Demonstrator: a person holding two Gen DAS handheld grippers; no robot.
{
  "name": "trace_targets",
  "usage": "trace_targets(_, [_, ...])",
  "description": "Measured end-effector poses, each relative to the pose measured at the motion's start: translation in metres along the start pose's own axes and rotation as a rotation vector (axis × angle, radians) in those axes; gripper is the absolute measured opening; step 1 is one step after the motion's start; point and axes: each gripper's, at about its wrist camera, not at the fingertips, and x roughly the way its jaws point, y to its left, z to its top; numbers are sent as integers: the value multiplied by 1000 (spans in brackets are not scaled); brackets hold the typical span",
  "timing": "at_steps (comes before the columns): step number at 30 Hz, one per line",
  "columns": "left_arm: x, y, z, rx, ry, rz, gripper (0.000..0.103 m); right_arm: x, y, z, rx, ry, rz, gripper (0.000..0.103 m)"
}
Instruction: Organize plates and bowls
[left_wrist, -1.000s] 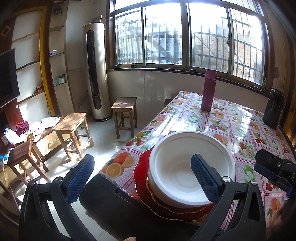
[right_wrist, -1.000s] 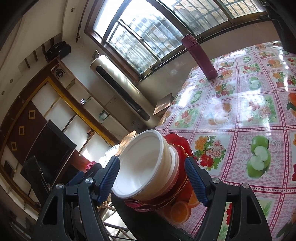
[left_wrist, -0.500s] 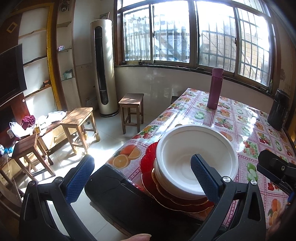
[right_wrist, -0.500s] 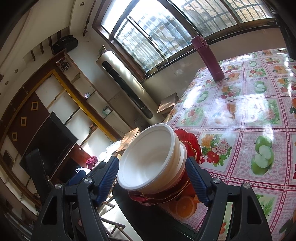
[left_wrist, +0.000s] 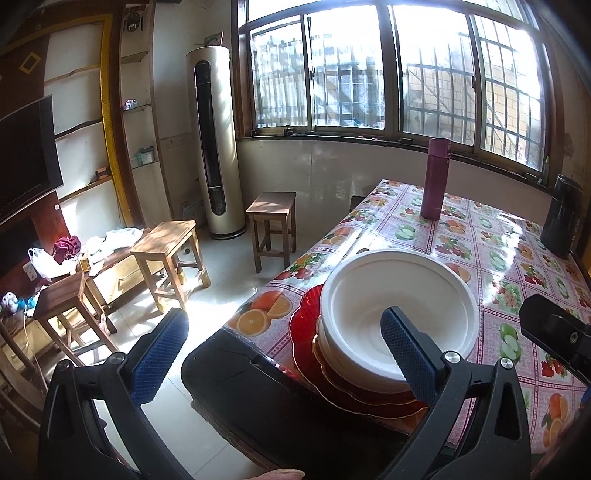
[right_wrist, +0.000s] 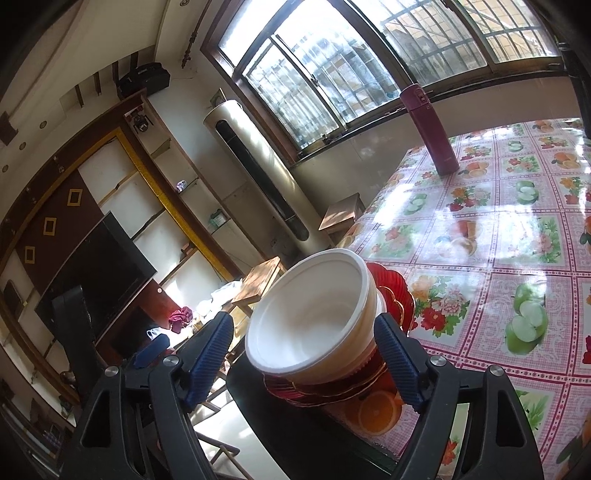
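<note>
At the table's near corner, the right gripper (right_wrist: 303, 360) pointed slightly downward, jaws opening, straddling stacked white foam bowls (right_wrist: 314, 321) without touching. Bowls sat on red scalloped plates (left_wrist: 354, 384) by the fruit-print tablecloth's (left_wrist: 476, 251) edge. Left gripper (left_wrist: 284, 354) hung wide apart, one pad off-table; only its view showed wooden stools (left_wrist: 166, 254).

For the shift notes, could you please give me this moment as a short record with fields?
stack: white bowls nested on red plates, near the table's corner
table: fruit-print cloth
right gripper: jaws opening, bowls between them, pads apart from the sides
left gripper: open, holding nothing; one finger in front of the bowls
also on table: maroon flask and dark container, both upright, far side
</note>
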Motion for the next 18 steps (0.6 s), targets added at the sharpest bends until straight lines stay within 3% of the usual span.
trace_targets(9, [-4,3,-2,3,6,-36,103,-1,12,-2,-45,-22,-5,86])
trace_targets(18, [-5,0,-5,23,11,-25,103,0,15,-4,-55,-21,-9,87])
